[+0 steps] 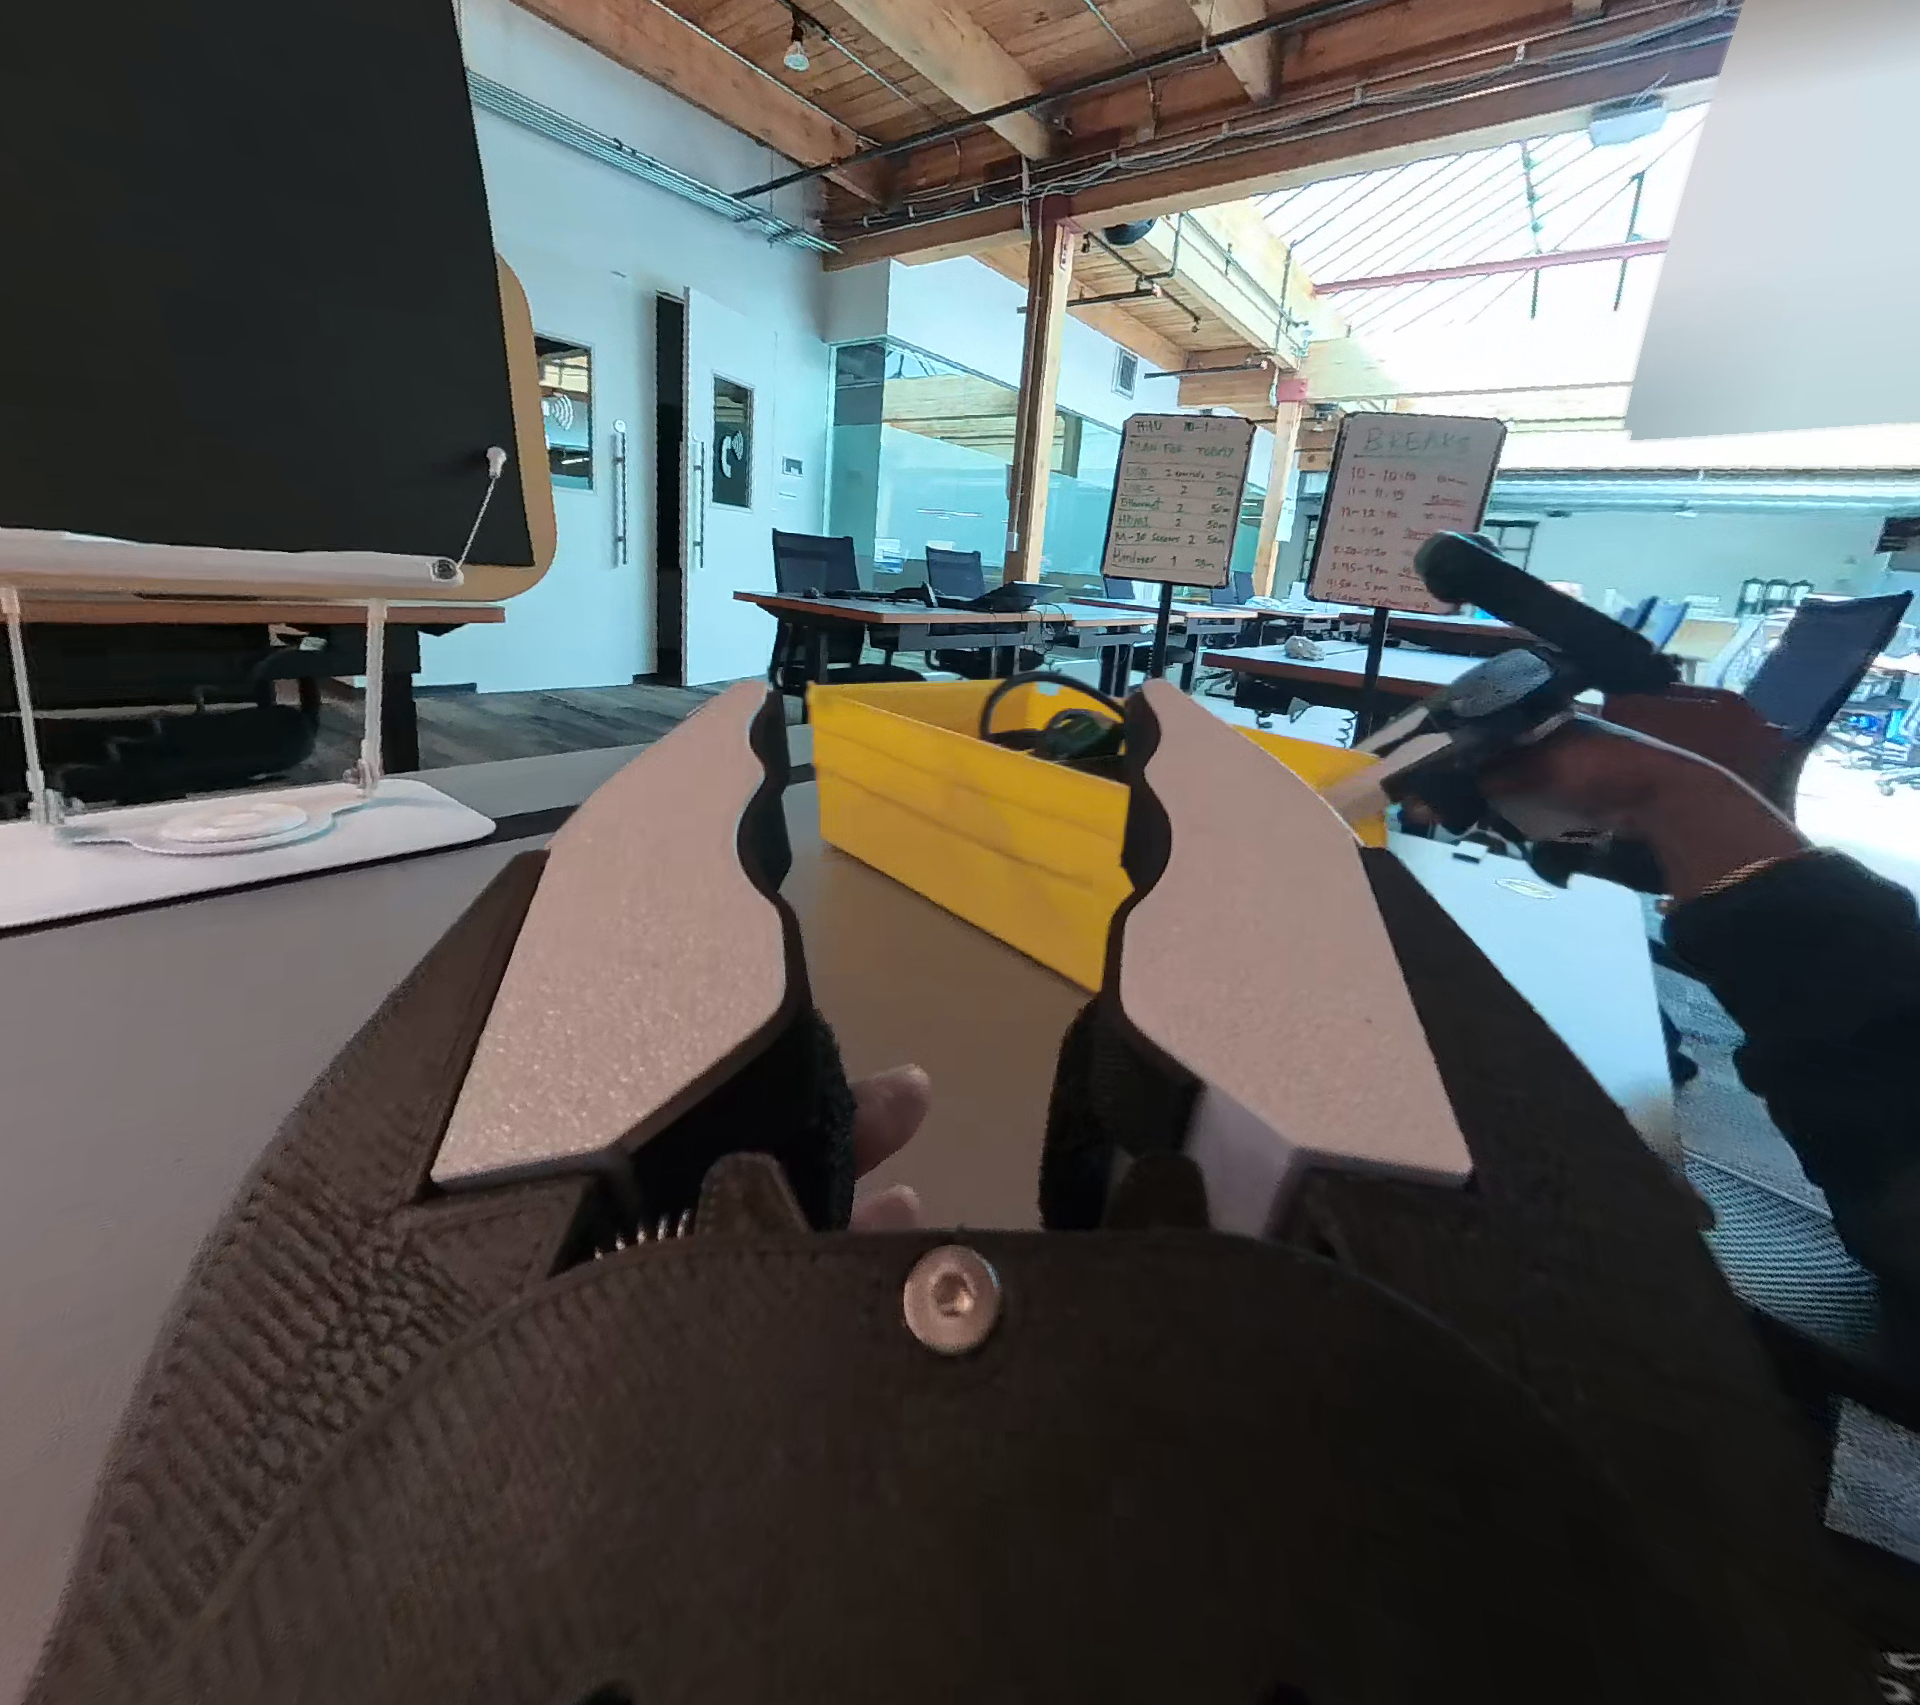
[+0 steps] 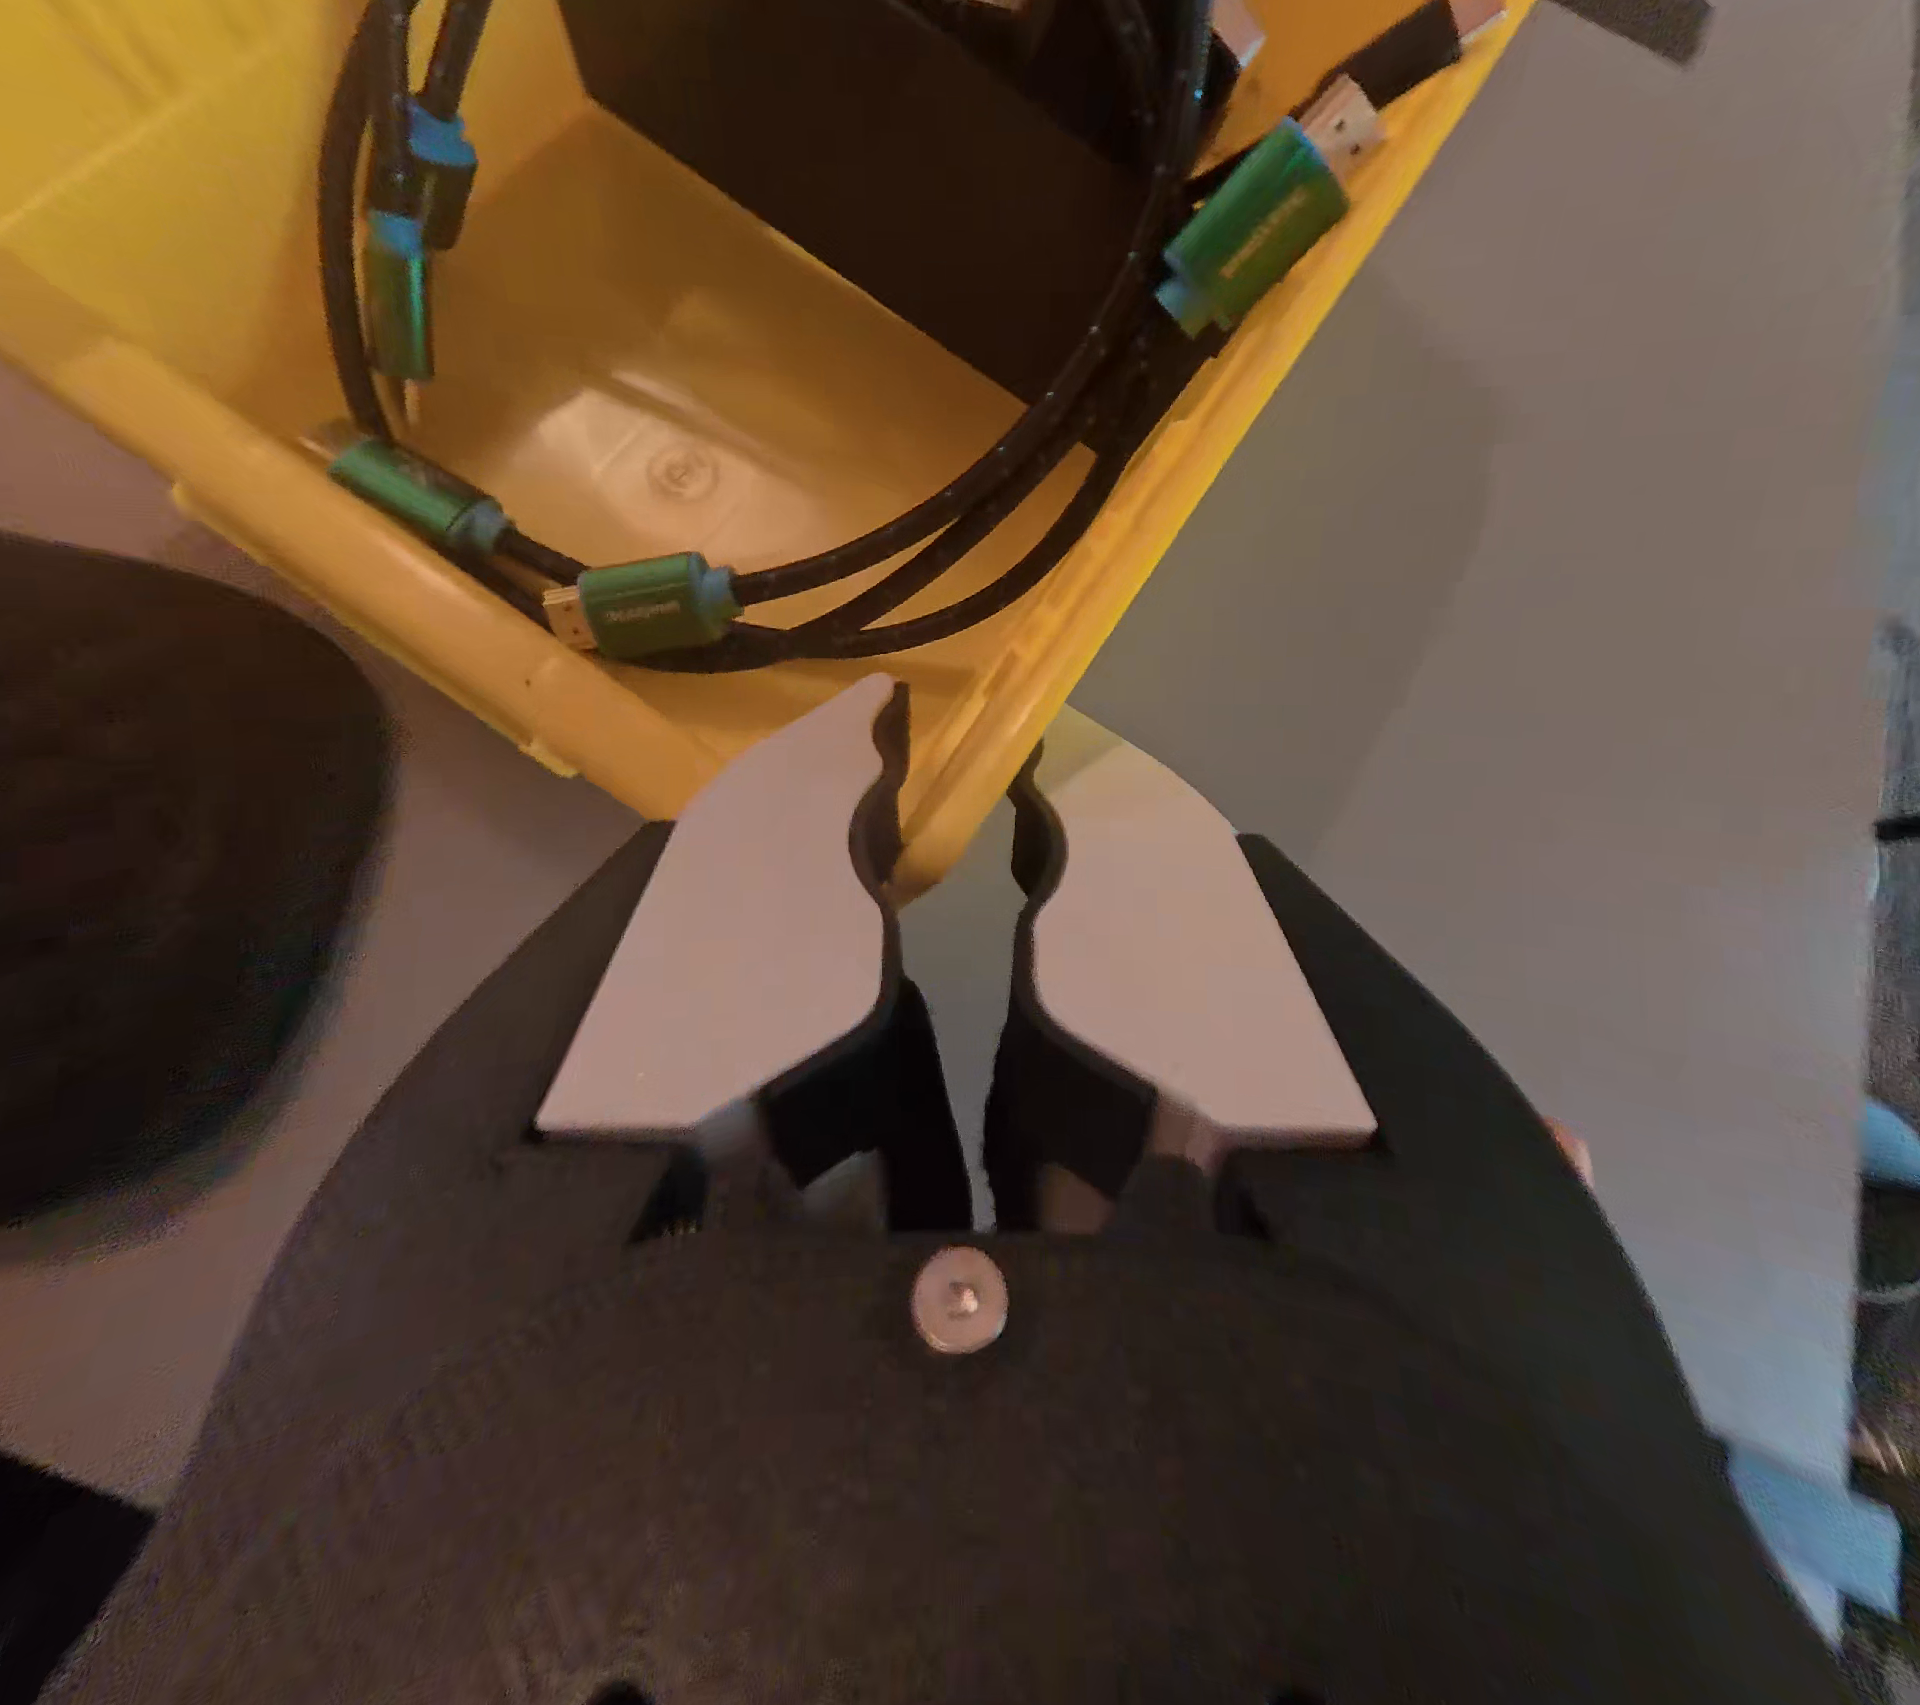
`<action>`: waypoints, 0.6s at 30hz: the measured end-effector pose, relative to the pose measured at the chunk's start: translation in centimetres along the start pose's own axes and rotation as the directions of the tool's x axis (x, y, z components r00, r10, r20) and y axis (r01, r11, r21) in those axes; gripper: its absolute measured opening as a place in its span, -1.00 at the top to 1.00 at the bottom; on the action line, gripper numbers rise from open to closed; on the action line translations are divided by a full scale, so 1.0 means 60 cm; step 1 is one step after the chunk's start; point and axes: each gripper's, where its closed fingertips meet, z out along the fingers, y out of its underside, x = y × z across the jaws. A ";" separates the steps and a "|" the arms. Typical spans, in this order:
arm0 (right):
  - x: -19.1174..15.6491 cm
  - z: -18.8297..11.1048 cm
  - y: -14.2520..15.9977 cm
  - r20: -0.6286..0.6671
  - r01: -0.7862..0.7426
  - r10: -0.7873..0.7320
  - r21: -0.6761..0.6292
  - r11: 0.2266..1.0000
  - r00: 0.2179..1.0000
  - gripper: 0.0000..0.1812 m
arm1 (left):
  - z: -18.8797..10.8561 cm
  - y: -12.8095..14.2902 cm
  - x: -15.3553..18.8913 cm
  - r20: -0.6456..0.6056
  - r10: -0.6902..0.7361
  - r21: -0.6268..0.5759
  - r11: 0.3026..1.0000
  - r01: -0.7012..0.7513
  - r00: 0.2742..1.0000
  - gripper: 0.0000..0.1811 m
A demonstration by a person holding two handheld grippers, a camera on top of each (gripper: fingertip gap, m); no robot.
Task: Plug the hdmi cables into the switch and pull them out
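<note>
- Hovering my right tool [image 2: 961, 751] over the near corner of the yellow bin [image 2: 260, 502], I have its jaws parted a little with the bin's rim between them, grasping nothing that I can be sure of.
- My left tool [image 1: 951, 741] is spread wide and empty above the desk [image 1: 260, 1032], pointing at the bin's outer wall from the side.
- All the hdmi cables [image 2: 935, 512] lie coiled inside the bin, with the black switch [image 2: 831, 128] leaning toward the far end under them.
- Several green plugs sit loose: one green plug [image 2: 649, 606] rests just inside the near rim, another [image 2: 1252, 227] leans on the right rim.
- Closing now would likely pinch the bin's rim rather than a plug, and lifting could tip or drag the bin.
- The braided loops overlap; pulling one plug may haul the others, or the switch, along with it.
- A plug gripped off its flat sides could twist and miss the port.
- Motion blur makes my aim less certain.
</note>
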 end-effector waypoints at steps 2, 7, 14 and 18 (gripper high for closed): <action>-0.038 0.025 -0.030 0.017 0.056 -0.056 0.008 0.998 0.998 0.80 | -0.001 -0.003 0.003 -0.010 -0.011 0.011 1.000 0.011 1.000 0.32; -0.153 0.073 -0.098 0.089 0.114 -0.117 0.045 0.993 0.989 0.79 | -0.023 -0.053 -0.009 0.029 -0.026 0.190 0.982 0.020 0.999 0.40; -0.341 0.111 -0.172 0.161 0.094 -0.118 0.151 0.984 0.980 0.78 | -0.099 -0.137 -0.051 0.223 -0.056 0.489 0.870 -0.062 0.973 0.51; -0.452 0.119 -0.202 0.233 0.178 -0.216 0.175 0.968 0.948 0.72 | -0.151 -0.179 -0.040 0.262 -0.030 0.632 0.761 -0.148 0.965 0.60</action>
